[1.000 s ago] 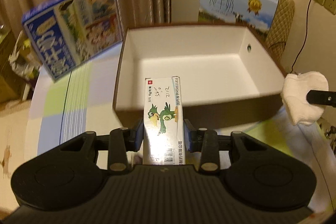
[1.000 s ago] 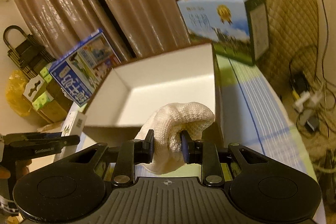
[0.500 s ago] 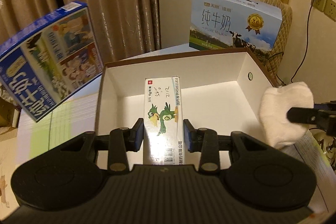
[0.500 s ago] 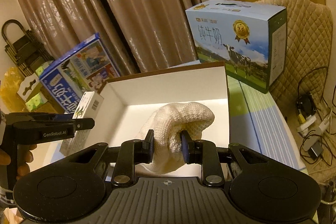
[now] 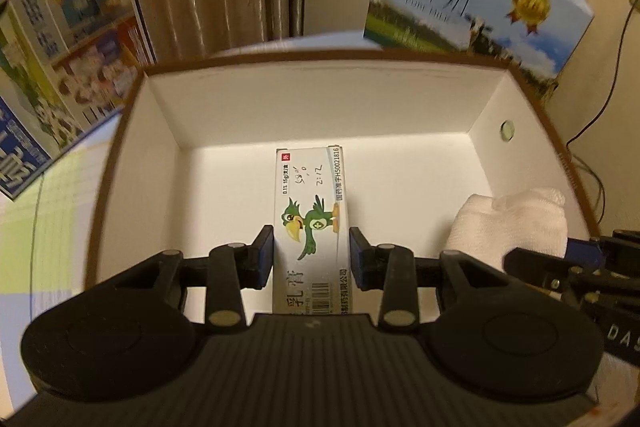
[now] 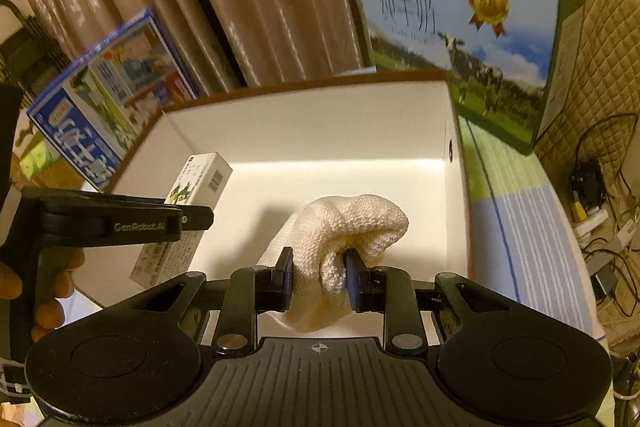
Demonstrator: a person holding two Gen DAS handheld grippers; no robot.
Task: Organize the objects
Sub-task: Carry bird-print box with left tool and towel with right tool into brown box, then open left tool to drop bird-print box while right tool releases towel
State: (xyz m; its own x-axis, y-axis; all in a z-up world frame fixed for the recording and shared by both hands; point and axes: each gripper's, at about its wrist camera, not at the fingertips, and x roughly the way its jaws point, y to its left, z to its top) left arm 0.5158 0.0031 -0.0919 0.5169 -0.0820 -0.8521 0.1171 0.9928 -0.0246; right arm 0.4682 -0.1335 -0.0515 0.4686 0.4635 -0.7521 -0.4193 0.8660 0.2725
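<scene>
A brown box with a white inside (image 5: 160,115) (image 6: 454,131) stands open on the table. My left gripper (image 5: 311,254) is shut on a slim white medicine carton (image 5: 310,211) printed with a green bird, held over the box's floor. In the right wrist view the same medicine carton (image 6: 200,183) hangs inside the box's left half, under the left gripper's black body (image 6: 120,221). My right gripper (image 6: 319,277) is shut on a bunched white cloth (image 6: 352,223), held inside the box's right half. The cloth (image 5: 516,223) shows at the right in the left wrist view.
A light blue milk carton case (image 5: 472,3) (image 6: 460,27) stands behind the box at the right. A dark blue printed case (image 5: 60,55) (image 6: 108,107) leans at the left. Curtains hang behind. Cables (image 6: 600,187) lie on the floor at the right. A hand (image 6: 44,291) holds the left gripper.
Both grippers have moved forward and down, from in front of the box to over its inside. The carton and the cloth stayed gripped throughout.
</scene>
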